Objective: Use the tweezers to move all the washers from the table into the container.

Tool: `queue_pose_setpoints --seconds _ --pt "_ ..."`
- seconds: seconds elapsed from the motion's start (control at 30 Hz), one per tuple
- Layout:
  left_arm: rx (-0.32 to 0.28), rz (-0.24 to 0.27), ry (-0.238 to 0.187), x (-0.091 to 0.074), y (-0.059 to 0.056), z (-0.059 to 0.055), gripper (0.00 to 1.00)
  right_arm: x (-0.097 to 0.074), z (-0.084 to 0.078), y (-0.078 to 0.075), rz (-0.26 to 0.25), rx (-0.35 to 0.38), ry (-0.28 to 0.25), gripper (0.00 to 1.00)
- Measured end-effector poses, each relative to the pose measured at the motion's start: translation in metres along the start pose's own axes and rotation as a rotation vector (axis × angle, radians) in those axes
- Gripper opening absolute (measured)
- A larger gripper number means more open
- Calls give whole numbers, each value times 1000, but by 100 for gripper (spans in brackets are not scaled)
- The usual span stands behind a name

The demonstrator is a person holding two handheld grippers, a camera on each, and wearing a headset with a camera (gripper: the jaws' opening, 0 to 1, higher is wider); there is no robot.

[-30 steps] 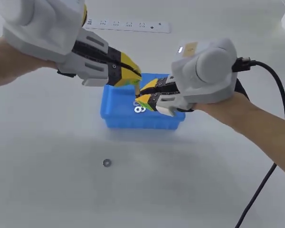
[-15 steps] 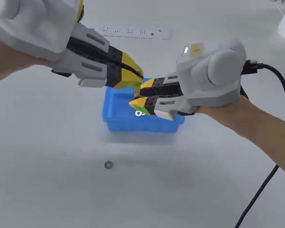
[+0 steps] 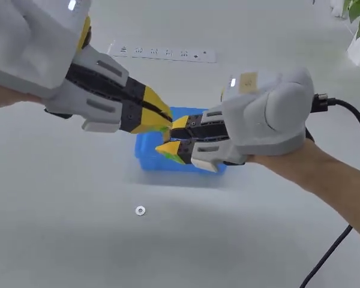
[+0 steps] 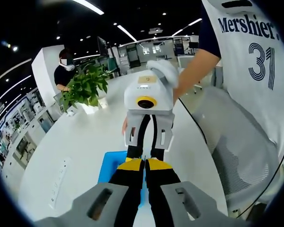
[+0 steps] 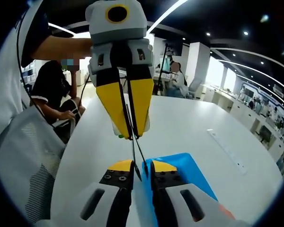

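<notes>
The left hand-held gripper [image 3: 161, 115] reaches in from the upper left of the head view. Its yellow-tipped jaws are pressed together on the handle end of the tweezers [image 5: 132, 142]. In the right hand-held gripper view it faces the camera, and the two thin dark legs of the tweezers run down out of its jaws.

Below the left hand-held gripper's tips and a little to their left, well apart from both tools, one washer [image 3: 140, 210] lies flat on the white table [image 3: 60, 198]. A white power strip [image 3: 162, 53] lies on the table beyond the left hand-held gripper.

The blue container [image 3: 151, 157] stands on the table directly under the spot where the two tools meet, partly hidden by them.

The right hand-held gripper [image 3: 173, 137] comes in from the right, tip to tip with the left one. Its jaws stand a narrow slit apart, and the points of the tweezers hang in that slit. I cannot tell whether the jaws are pressing on the points. From its own view the container lies just ahead and to the right of its jaws.
</notes>
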State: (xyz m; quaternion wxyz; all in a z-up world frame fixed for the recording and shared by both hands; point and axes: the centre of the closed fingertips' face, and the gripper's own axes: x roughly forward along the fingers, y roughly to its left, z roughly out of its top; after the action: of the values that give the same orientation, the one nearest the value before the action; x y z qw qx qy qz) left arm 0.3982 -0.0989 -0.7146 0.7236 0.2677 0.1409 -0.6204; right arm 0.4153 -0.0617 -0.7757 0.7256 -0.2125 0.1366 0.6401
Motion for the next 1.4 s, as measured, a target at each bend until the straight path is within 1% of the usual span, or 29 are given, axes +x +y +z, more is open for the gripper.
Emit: queue_pose_setpoints --seconds 0.27,0.37,0.5,0.73,0.87,0.97,1.4 --pt "-43 6 14 -12 -22 -14 5 9 -2 24 38 6 10 14" --pt "-57 10 22 -15 -28 -19 5 15 -3 32 49 14 11 14" --pt "-74 9 22 -17 -37 -23 5 24 -4 43 69 19 15 14" --pt "-115 10 26 -21 -50 -35 6 34 -9 59 102 29 25 14" --pt "-137 6 29 -19 -54 -40 6 37 -14 64 112 46 31 14" --pt "-142 1 32 -14 -57 -41 6 37 -19 67 118 58 40 14" --pt "-173 -18 37 -4 -62 -49 6 41 -33 73 127 82 70 13"
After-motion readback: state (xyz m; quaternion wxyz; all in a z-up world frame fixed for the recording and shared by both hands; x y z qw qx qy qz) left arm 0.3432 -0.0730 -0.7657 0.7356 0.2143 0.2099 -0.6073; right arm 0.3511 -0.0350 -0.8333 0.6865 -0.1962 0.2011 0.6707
